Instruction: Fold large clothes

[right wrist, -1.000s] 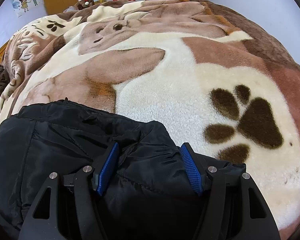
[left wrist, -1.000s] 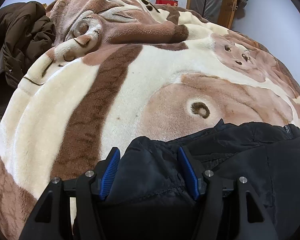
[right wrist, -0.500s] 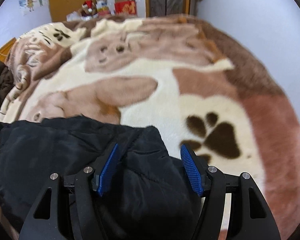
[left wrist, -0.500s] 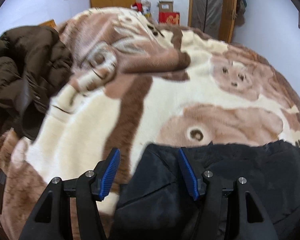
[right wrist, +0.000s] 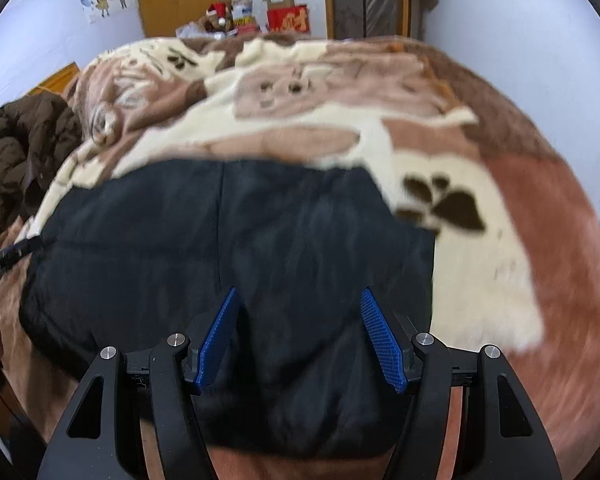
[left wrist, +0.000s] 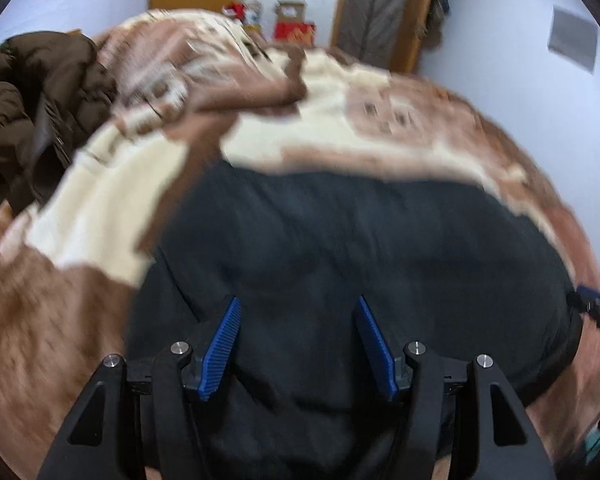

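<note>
- The black padded jacket (right wrist: 228, 248) lies flat in a wide block on the plush animal-print blanket (right wrist: 460, 304), near its front edge; the same jacket (left wrist: 360, 248) fills the lower middle of the left view.
- The left gripper (left wrist: 298, 344) is above the jacket with its blue pads spread wide, holding nothing.
- The right gripper (right wrist: 300, 336) also has its pads spread apart over the jacket, and grips nothing.
- I judge that one fold is laid down and released; the next move calls for choosing a new edge and closing both claws on it.
- A brown coat (left wrist: 32, 112) is heaped at the left, perhaps waiting.
- Both pictures are blurred, so seams, sleeves and the collar are hard to make out, and the jacket's near edge is hidden behind the grippers.
</note>
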`<state>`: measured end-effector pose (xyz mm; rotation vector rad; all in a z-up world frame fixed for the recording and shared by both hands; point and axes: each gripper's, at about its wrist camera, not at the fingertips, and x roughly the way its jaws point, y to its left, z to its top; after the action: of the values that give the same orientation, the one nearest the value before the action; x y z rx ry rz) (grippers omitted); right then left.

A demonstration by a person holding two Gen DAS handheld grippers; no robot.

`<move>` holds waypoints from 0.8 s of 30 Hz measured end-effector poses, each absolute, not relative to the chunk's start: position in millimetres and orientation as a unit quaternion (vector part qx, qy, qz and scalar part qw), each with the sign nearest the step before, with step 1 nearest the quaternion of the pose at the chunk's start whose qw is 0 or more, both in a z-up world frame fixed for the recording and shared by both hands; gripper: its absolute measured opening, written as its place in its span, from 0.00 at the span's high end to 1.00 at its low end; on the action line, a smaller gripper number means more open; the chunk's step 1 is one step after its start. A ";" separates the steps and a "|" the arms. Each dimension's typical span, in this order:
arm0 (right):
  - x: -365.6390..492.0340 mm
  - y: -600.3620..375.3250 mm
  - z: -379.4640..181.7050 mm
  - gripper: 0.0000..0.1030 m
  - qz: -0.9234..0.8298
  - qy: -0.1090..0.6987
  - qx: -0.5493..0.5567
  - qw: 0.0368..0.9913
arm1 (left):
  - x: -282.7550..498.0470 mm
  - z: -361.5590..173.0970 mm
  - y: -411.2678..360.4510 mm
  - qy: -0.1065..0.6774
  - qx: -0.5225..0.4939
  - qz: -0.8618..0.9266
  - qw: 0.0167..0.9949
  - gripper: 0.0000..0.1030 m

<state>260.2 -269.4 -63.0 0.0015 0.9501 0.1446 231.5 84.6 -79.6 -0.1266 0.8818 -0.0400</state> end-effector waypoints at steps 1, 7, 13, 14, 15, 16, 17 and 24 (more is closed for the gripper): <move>263.2 -271.2 -74.0 0.38 0.067 0.470 0.006 0.880 | 231.7 -89.2 80.8 0.434 -0.063 -0.017 0.899 0.40; 275.4 -269.7 -82.8 0.38 0.067 0.481 -0.004 0.874 | 246.6 -92.0 81.3 0.443 -0.071 -0.007 0.894 0.38; 237.0 -267.9 -55.5 0.38 0.072 0.462 0.006 0.884 | 208.0 -61.1 66.5 0.420 -0.072 -0.033 0.904 0.41; 231.8 -268.0 -54.1 0.38 0.073 0.462 0.007 0.884 | 199.8 -57.9 61.0 0.416 -0.069 -0.041 0.906 0.41; 224.8 -267.2 -53.3 0.38 0.075 0.461 0.009 0.884 | 191.7 -56.7 53.3 0.414 -0.063 -0.050 0.907 0.41; 217.8 -265.7 -53.9 0.38 0.078 0.462 0.011 0.883 | 186.8 -57.8 46.9 0.416 -0.057 -0.056 0.906 0.41; 213.6 -264.2 -55.6 0.38 0.079 0.464 0.010 0.882 | 182.5 -62.1 39.2 0.420 -0.048 -0.062 0.904 0.41; 219.2 -253.1 -83.7 0.38 0.080 0.491 -0.018 0.867 | 194.6 -86.0 28.7 0.449 -0.044 -0.056 0.891 0.38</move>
<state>219.2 -253.1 -83.7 -0.0383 1.0273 0.1665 194.6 28.7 -86.0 -0.0910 0.9328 -0.1158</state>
